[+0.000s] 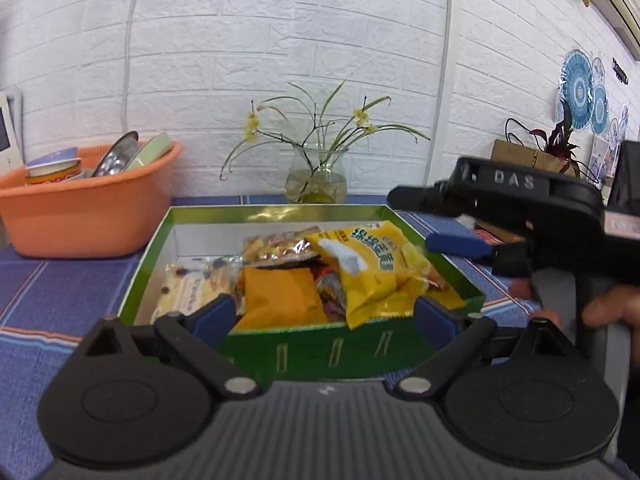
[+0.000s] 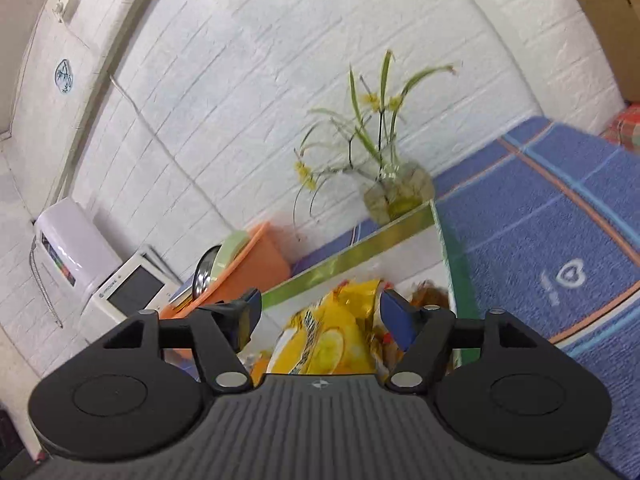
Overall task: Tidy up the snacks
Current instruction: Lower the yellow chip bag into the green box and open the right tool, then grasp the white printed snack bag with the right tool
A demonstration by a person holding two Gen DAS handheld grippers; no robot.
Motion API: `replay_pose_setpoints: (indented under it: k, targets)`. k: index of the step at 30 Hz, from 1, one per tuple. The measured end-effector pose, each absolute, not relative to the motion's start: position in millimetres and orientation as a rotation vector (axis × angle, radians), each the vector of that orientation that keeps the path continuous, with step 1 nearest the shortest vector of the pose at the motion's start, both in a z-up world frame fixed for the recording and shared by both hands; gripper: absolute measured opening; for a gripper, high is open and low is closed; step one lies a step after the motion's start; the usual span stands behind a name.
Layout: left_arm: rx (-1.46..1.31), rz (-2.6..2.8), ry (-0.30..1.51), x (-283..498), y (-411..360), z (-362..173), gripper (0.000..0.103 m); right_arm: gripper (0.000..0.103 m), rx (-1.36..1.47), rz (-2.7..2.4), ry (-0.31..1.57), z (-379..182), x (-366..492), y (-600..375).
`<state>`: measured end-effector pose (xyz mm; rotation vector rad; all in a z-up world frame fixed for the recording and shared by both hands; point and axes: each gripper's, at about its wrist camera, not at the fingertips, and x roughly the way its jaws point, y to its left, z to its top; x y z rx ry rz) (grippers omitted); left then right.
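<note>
Left wrist view: your left gripper [image 1: 326, 314] stands with its jaws spread wide and nothing between the pads; its two blue fingertips [image 1: 218, 312] straddle the near wall of the green box [image 1: 320, 354]. That box sits on the blue striped tablecloth [image 1: 60, 292], and the snack packets lie inside it, just beyond your fingertips. You can count three clearly: one yellow packet [image 1: 368, 268] tilted over the near rim, one orange packet [image 1: 280, 294] to its left, and one white packet [image 1: 188, 292] in the box's near left corner. More wrappers, including a shiny one [image 1: 280, 250] behind the orange packet, are piled underneath and cannot be counted. Your right gripper [image 1: 440, 220] reaches over the box's right wall, jaws apart and empty, with your fingers [image 1: 612, 306] on its handle at the frame's right edge.

Right wrist view: the picture is rolled and blurred. Your right gripper [image 2: 320, 316], spread, hovers above the yellow packet [image 2: 328, 340] without touching it. One glass vase of flowers [image 2: 396, 192] stands beyond the box's far wall [image 2: 352, 252]; one orange basin [image 2: 256, 264] of dishes sits toward the far left, partly hidden by your fingertip.
</note>
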<state>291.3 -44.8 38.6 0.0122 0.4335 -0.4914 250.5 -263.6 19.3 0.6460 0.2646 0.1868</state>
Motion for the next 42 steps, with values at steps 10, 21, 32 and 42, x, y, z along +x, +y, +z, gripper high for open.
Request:
replay_pose_setpoints:
  k: [10, 21, 32, 42]
  targets:
    - [0.002, -0.594, 0.517, 235, -25, 8, 0.098, 0.103, 0.723, 0.308, 0.319, 29, 176, -275]
    - [0.047, -0.889, 0.673, 203, -53, -18, 0.099, 0.103, 0.969, 0.123, 0.679, -37, 88, -274]
    - [0.154, -0.839, 0.632, 191, -72, -35, 0.099, 0.103, 0.766, 0.233, 0.655, -33, 114, -240]
    - [0.199, -0.809, 0.608, 184, -72, -27, 0.071, 0.061, 0.370, 0.240, 0.581, -21, 110, -203]
